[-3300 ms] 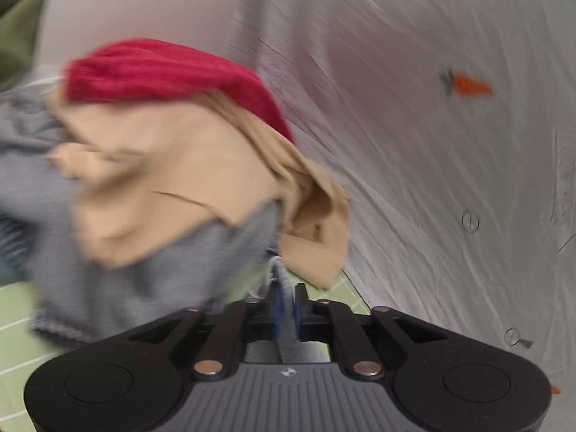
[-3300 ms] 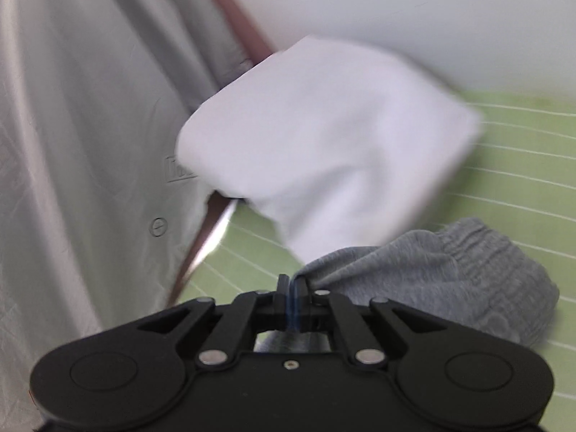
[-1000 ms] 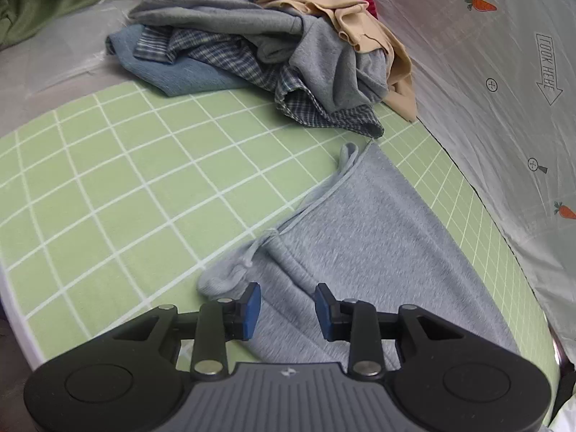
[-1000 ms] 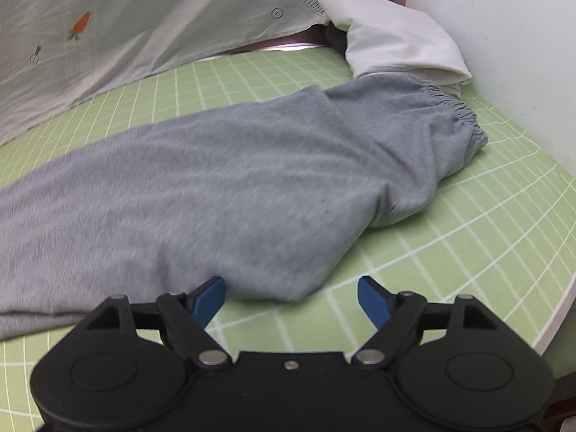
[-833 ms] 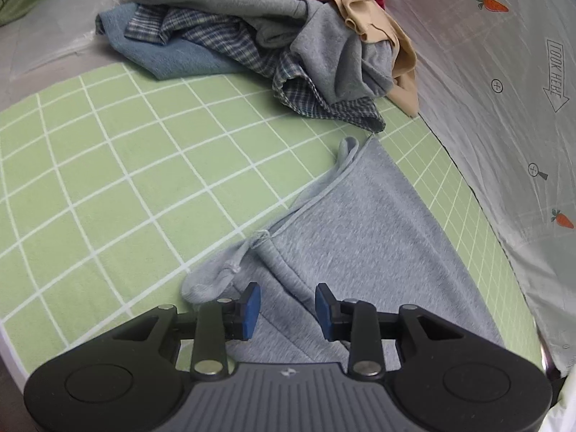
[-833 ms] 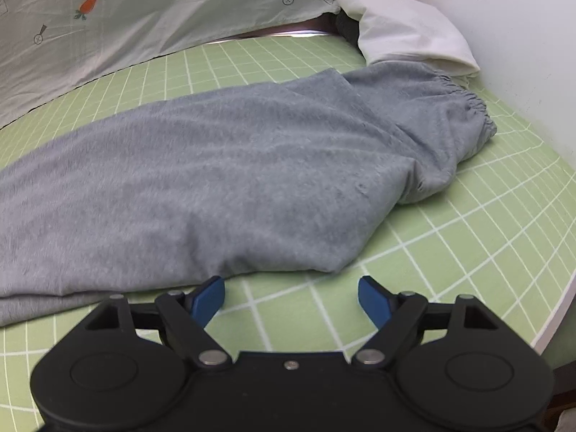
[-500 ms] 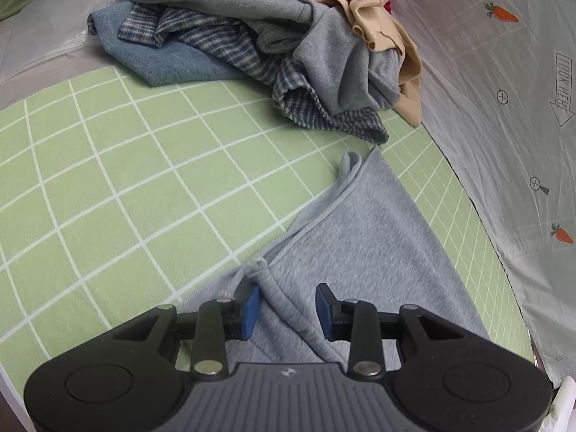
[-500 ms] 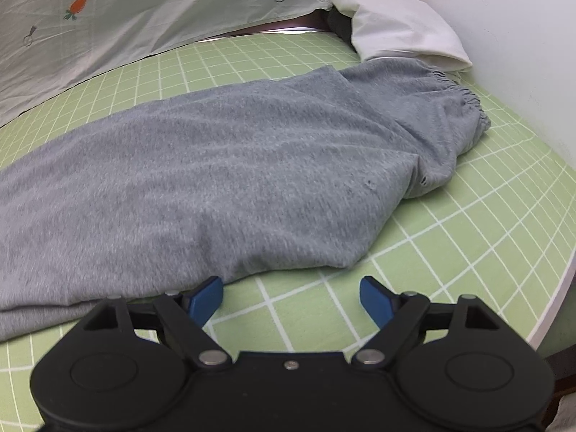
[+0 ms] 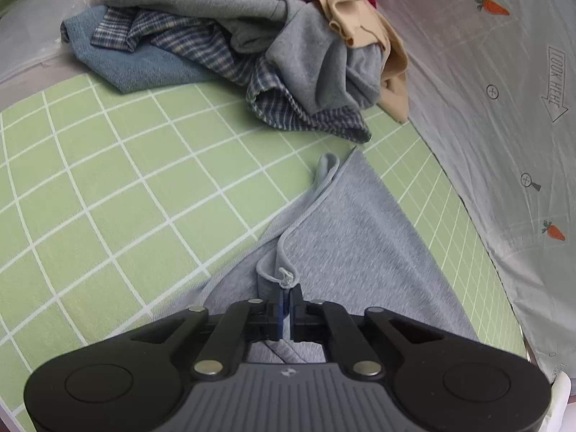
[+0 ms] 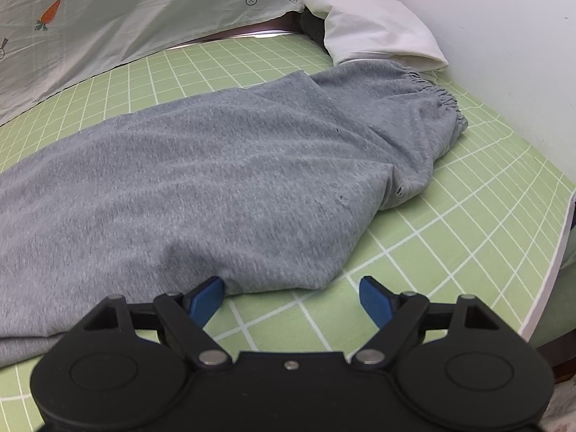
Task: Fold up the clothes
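Just beyond the grey sweatpants [image 10: 223, 176], green sheet [image 10: 450, 237] lies bare.

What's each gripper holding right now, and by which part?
Left gripper is shut on the grey sweatpants, pinching the fabric by the knotted drawstring. Right gripper holds nothing; its jaws are closing at the pants' near edge.

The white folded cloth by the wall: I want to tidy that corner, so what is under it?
Under the white folded cloth, the elastic end of the grey sweatpants reaches its lower edge, and something dark shows at its left. The cloth hides the rest.
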The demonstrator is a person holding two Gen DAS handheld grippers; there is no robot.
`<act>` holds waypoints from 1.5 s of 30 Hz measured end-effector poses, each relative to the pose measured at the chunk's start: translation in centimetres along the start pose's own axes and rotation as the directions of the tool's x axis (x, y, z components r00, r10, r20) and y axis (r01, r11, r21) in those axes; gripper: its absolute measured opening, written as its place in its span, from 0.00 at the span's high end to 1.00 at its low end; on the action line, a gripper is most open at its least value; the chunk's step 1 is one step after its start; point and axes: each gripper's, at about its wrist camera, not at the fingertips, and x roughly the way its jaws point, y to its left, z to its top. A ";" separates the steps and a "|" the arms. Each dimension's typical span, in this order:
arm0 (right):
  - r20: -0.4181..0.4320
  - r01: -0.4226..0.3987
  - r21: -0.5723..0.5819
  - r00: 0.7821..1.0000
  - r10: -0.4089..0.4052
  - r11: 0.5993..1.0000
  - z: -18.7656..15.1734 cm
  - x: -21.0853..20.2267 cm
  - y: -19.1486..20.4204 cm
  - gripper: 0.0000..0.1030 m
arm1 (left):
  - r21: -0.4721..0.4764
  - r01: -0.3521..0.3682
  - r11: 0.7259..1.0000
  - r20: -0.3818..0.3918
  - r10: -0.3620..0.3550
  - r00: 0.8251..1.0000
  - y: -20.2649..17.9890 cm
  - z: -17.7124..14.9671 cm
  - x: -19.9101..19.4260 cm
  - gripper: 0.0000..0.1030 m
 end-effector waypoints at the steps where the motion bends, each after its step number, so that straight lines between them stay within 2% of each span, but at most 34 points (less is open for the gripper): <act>1: 0.004 0.000 -0.001 1.000 0.000 1.000 0.1 0.0 -0.1 0.30 | -0.002 0.005 1.000 0.010 -0.005 1.000 0.0 0.0 -0.2 0.99; 5: 0.025 0.020 -0.002 0.999 -0.020 1.000 0.6 0.1 -0.5 0.49 | -0.045 0.065 0.997 0.082 -0.061 0.995 0.0 0.9 -2.4 0.99; 8: 0.032 0.050 -0.004 0.998 -0.049 0.999 1.0 0.4 -1.2 0.50 | -0.090 0.156 0.984 0.131 -0.144 0.981 -0.3 1.7 -4.7 0.99; 11: 0.031 0.059 0.001 0.998 -0.059 0.998 1.2 0.5 -2.0 0.50 | -0.129 0.259 0.957 0.183 -0.234 0.955 -0.8 2.5 -7.4 0.99; 13: 0.034 0.065 -0.008 0.997 -0.065 0.998 1.2 0.4 -2.4 0.50 | -0.107 0.285 0.953 0.208 -0.259 0.943 -0.9 2.4 -9.5 0.99; 16: 0.036 0.066 -0.019 0.997 -0.066 0.998 1.0 0.2 -2.7 0.49 | -0.102 0.232 0.967 0.194 -0.209 0.958 0.7 1.4 -10.6 0.99; 17: 0.035 0.066 -0.024 0.997 -0.065 0.998 0.9 0.1 -2.7 0.49 | -0.103 0.182 0.978 0.173 -0.162 0.971 1.6 0.9 -10.2 0.99; 19: 0.028 0.062 -0.037 0.998 -0.061 0.997 0.7 0.2 -2.6 0.49 | -0.097 0.038 0.995 0.106 -0.028 0.994 3.8 -0.4 -8.4 0.99; 22: 0.018 0.055 -0.052 0.998 -0.054 0.997 0.4 0.3 -2.5 0.45 | -0.124 -0.081 0.989 0.009 0.083 0.997 6.3 -2.0 -5.8 0.97; 24: 0.021 0.051 -0.060 0.999 -0.050 0.997 0.4 0.1 -2.3 0.43 | -0.138 -0.083 0.987 0.003 0.084 0.996 6.7 -2.4 -5.6 0.92; 25: 0.023 0.050 -0.064 0.999 -0.048 0.997 0.5 0.1 -2.3 0.41 | -0.136 -0.077 0.988 0.009 0.079 0.997 6.7 -2.6 -5.7 0.79; 26: 0.026 0.048 -0.066 0.999 -0.046 0.997 0.5 0.0 -2.2 0.39 | -0.130 -0.072 0.989 0.016 0.075 0.997 6.6 -2.6 -5.7 0.62; 28: 0.034 0.043 -0.065 0.999 -0.041 0.997 0.7 -0.3 -1.9 0.36 | -0.081 -0.078 0.994 0.036 0.081 0.996 5.8 -2.6 -5.8 0.48; 30: 0.037 0.036 -0.064 0.999 -0.034 0.997 0.8 -0.4 -1.6 0.34 | -0.021 -0.089 0.996 0.048 0.090 0.995 4.9 -2.4 -5.7 0.45; 32: 0.037 0.030 -0.063 0.999 -0.027 0.998 0.9 -0.5 -1.4 0.31 | 0.034 -0.119 0.992 0.052 0.118 0.992 4.3 -2.4 -5.1 0.33; 35: 0.037 0.025 -0.065 0.999 -0.022 0.998 0.7 -0.7 -1.0 0.24 | 0.109 -0.151 0.982 0.048 0.147 0.988 3.4 -2.3 -4.0 0.30; 37: 0.032 0.020 -0.068 0.999 -0.018 0.997 0.5 -0.7 -0.8 0.23 | 0.146 -0.152 0.978 0.026 0.150 0.988 3.0 -2.4 -3.5 0.29; 45: 0.019 0.007 -0.072 1.000 -0.006 0.997 -0.1 -1.2 -0.3 0.13 | 0.192 -0.152 0.970 -0.017 0.158 0.987 1.9 -2.3 -1.5 0.23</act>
